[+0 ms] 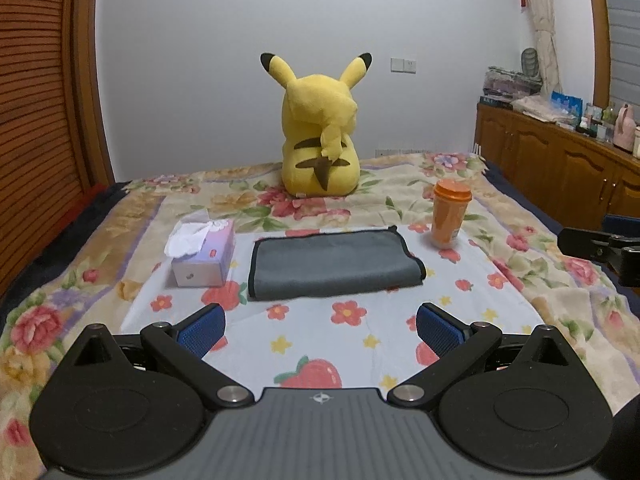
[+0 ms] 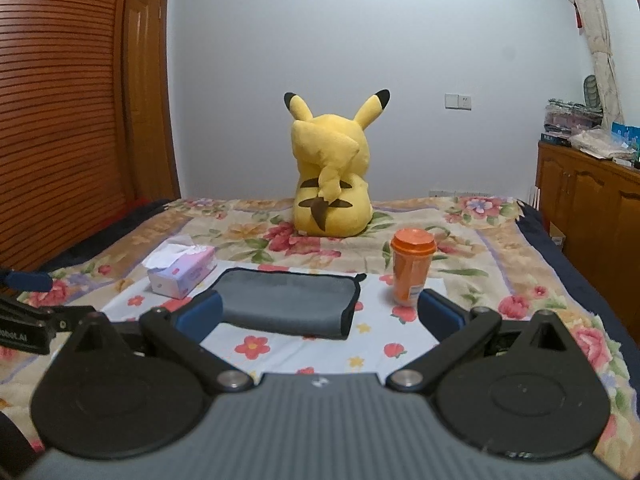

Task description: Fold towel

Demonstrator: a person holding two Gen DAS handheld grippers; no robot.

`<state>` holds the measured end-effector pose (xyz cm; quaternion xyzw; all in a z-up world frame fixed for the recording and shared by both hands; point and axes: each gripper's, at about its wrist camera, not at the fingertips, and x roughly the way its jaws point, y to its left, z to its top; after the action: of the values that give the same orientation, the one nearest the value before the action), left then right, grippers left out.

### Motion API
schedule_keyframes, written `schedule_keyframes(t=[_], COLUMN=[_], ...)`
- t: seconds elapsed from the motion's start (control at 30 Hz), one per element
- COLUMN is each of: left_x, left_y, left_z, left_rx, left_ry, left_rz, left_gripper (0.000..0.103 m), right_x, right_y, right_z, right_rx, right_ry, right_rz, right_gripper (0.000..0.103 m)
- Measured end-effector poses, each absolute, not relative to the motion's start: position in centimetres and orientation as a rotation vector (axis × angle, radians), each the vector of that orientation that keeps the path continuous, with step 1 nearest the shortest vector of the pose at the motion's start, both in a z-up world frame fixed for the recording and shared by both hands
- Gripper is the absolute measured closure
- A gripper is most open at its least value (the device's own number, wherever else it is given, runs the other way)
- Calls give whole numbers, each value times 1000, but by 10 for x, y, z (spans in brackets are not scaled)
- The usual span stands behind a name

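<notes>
Left wrist view shows the grey towel [image 1: 334, 264] lying flat mid-bed on the strawberry sheet [image 1: 320, 344], already doubled over, between the tissue box [image 1: 202, 254] and the orange cup [image 1: 450, 214], likely placed to frame the work area. The left claw [image 1: 320, 330] and the right claw [image 2: 320, 314] hover spread and empty near the bed's near edge, apparently ready for 1 more fold.

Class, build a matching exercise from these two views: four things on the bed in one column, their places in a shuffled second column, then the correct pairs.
Things
1. gray towel
2. tissue box
3. orange cup
4. yellow plush toy

Places
A. at the far end of the bed
B. right of the towel
C. in the middle, lying folded
D. left of the towel

Pairs: 1-C, 2-D, 3-B, 4-A
</notes>
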<state>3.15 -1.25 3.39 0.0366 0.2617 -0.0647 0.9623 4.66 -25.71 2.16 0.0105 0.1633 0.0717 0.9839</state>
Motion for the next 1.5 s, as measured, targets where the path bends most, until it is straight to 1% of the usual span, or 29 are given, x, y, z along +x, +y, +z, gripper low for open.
schedule_keyframes(t=[0.67,1.07,1.5], left_x=[22,32,31], left_y=[-18,-19,-19], left_z=[-21,-36,-38], left_rx=[72,62,64], left_ry=[613,611,593], left_rz=[-122,-120,-104], left_gripper=[0,0,0], right_x=[42,57,57], right_y=[-230,-227,-223], right_z=[-27,-47,-51], right_rx=[12,11,-12], right_ry=[414,464,475], right_rz=[154,142,133], right_gripper=[0,0,0])
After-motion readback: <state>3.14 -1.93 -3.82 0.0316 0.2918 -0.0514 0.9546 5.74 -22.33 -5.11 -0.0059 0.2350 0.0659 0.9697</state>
